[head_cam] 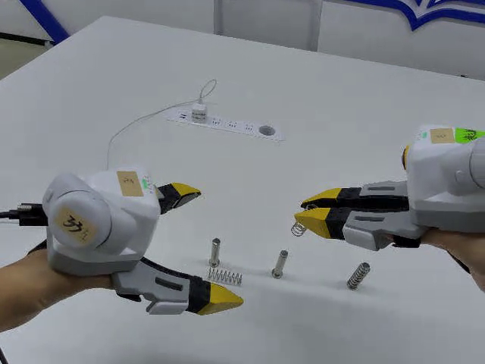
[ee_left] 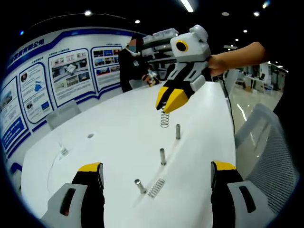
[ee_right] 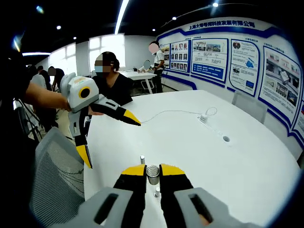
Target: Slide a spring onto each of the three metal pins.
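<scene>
Right hand-held gripper [ee_right: 152, 172]: jaws pressed in on one spring [ee_right: 152, 174], pinched between the yellow tips with its open coil end facing out. It is held in the air above the white counter [head_cam: 341, 106], and the middle pin sits just below it in the right gripper view. Left hand-held gripper [head_cam: 220, 246]: jaws spread wide with nothing between them, hovering low over the counter's left side. Pins, count three, in a rough row between the two tools, each apart from the next. Near pin [head_cam: 215, 252] stands upright. Middle pin [head_cam: 280, 263] stands with a slight lean. Far pin [head_cam: 358, 275] leans too and looks coiled along its length, so a second spring seems to sit round it, though the left gripper view is too small to confirm that. Springs, count three if so: the pinched one, the one on the far pin, and a loose spring [head_cam: 225, 277] lying flat just beside the near pin's foot; whether they touch, cannot tell. Farther back on the counter: one white power strip [head_cam: 227, 123] with one small white plug [head_cam: 199, 114] in it and one thin white cable [ee_right: 166, 112] trailing away. Beyond the counter's edge, the right gripper view shows a grey mesh chair back [ee_right: 52, 180], several people, and blue-framed wall boards [ee_right: 223, 59].
</scene>
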Motion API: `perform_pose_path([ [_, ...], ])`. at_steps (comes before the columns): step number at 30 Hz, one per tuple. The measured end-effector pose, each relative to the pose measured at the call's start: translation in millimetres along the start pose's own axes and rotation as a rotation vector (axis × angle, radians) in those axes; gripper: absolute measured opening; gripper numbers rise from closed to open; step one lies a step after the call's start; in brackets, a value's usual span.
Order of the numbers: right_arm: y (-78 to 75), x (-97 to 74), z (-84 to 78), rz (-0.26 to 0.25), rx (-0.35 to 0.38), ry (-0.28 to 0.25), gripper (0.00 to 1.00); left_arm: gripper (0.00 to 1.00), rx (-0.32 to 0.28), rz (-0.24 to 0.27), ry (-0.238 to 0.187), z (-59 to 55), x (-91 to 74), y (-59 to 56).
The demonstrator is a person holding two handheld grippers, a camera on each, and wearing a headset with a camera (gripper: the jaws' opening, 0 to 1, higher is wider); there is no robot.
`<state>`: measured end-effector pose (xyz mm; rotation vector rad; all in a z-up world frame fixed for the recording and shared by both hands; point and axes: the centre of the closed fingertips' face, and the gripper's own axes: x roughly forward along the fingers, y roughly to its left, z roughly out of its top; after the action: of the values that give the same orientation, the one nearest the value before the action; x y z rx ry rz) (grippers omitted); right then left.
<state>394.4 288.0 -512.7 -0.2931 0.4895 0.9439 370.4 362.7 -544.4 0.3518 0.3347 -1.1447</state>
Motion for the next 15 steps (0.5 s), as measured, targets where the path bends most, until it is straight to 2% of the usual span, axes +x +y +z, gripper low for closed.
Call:
perform_pose_path([
  [4,-2.4,5.3,-3.3,0.0,0.009,0.008,0.11,1.0,-0.015,0.004,-0.004,-0.3,-0.9,0.7],
  [15,-8.7,22.4,-23.4,-0.001,0.049,0.052,0.11,1.0,-0.033,0.008,0.011,-8.1,1.2,3.6],
])
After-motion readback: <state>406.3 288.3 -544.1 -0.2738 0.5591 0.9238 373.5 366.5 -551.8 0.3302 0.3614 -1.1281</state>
